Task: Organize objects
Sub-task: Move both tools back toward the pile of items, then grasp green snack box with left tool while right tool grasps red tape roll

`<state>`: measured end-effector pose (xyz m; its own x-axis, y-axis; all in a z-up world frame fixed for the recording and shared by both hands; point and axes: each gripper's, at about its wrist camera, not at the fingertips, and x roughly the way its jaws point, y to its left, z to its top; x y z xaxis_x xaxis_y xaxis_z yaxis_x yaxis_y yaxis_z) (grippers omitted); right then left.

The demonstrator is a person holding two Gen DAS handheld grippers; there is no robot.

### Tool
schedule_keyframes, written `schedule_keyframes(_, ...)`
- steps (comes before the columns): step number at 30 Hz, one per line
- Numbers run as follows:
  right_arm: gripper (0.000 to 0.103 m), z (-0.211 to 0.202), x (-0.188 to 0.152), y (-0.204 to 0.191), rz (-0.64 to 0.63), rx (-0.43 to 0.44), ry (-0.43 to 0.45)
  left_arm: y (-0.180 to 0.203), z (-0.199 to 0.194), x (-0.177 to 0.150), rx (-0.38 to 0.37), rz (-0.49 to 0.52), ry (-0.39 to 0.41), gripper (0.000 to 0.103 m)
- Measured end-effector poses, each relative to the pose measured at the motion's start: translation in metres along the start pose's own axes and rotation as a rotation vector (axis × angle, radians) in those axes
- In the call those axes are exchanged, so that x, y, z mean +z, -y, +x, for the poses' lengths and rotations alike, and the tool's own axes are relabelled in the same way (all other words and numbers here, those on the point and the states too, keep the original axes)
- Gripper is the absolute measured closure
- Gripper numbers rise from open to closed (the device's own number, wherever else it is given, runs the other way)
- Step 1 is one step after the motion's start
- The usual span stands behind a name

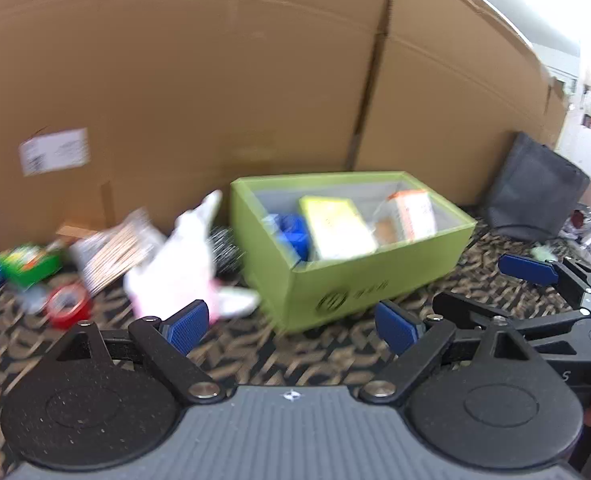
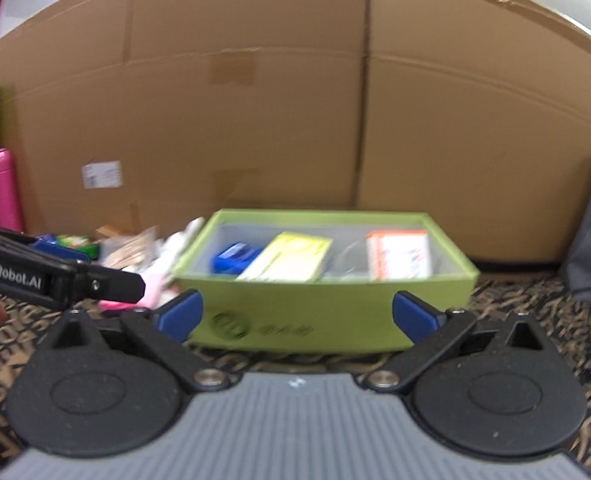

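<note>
The green box point(image 2: 327, 312) sits on the patterned carpet point(image 2: 535, 320) just ahead of the right claw point(image 2: 297, 316), whose blue pads are spread wide and hold nothing. The left claw point(image 1: 291, 326) is likewise spread and empty, box ahead-right. Inside lie a blue item point(image 2: 233, 258), a yellow packet point(image 2: 291, 256) and an orange-white carton point(image 2: 399, 254). Left of the box: a white-pink plush point(image 1: 187, 256), red tape roll point(image 1: 68, 306). Cardboard wall point(image 2: 255, 100) behind.
</note>
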<state>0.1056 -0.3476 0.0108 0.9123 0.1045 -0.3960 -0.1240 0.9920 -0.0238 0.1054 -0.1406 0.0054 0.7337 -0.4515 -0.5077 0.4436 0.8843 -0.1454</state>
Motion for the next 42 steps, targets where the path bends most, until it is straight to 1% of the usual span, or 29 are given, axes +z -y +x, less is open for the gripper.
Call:
schedule_keyframes(6,0.0,-0.011,-0.026,-0.051,0.02,0.108,-0.067,-0.045,-0.038,-0.04,0.087,-0.063,-0.009,0.01)
schedule_keyframes(10,0.0,-0.001,-0.039,-0.086,0.011,0.17,-0.12,-0.08,-0.053,-0.055,0.165,-0.121,-0.024,0.01)
schedule_keyframes(13,0.0,0.005,-0.041,-0.109,-0.003,0.214,-0.142,-0.108,-0.06,-0.059,0.192,-0.171,-0.024,0.01)
schedule_keyframes(17,0.0,0.016,-0.036,-0.133,-0.028,0.247,-0.153,-0.138,-0.064,-0.053,0.244,-0.19,-0.01,0.01)
schedule_keyframes(21,0.001,0.032,-0.025,-0.155,-0.054,0.275,-0.146,-0.166,-0.06,-0.041,0.271,-0.221,-0.005,0.01)
schedule_keyframes(24,0.007,0.053,-0.017,-0.174,-0.061,0.307,-0.152,-0.185,-0.05,-0.027,0.298,-0.246,-0.005,0.01)
schedule_keyframes(26,0.013,0.071,-0.012,-0.188,-0.076,0.328,-0.163,-0.195,-0.041,-0.015,0.309,-0.255,0.004,0.01)
schedule_keyframes(28,0.016,0.09,-0.008,-0.202,-0.093,0.339,-0.179,-0.204,-0.028,-0.001,0.31,-0.241,0.009,0.01)
schedule_keyframes(30,0.018,0.108,-0.005,-0.214,-0.103,0.353,-0.192,-0.214,-0.013,0.013,0.314,-0.212,0.013,0.01)
schedule_keyframes(33,0.019,0.134,0.001,-0.226,-0.098,0.368,-0.208,-0.23,0.014,0.029,0.27,-0.148,0.005,0.01)
schedule_keyframes(37,0.021,0.166,0.004,-0.234,-0.089,0.374,-0.232,-0.244,0.047,0.038,0.277,-0.043,-0.034,0.01)
schedule_keyframes(39,0.021,0.181,0.006,-0.236,-0.075,0.371,-0.247,-0.248,0.059,0.042,0.269,-0.016,-0.042,0.01)
schedule_keyframes(42,0.025,0.201,0.007,-0.239,-0.052,0.373,-0.266,-0.252,0.074,0.047,0.254,0.004,-0.054,0.01)
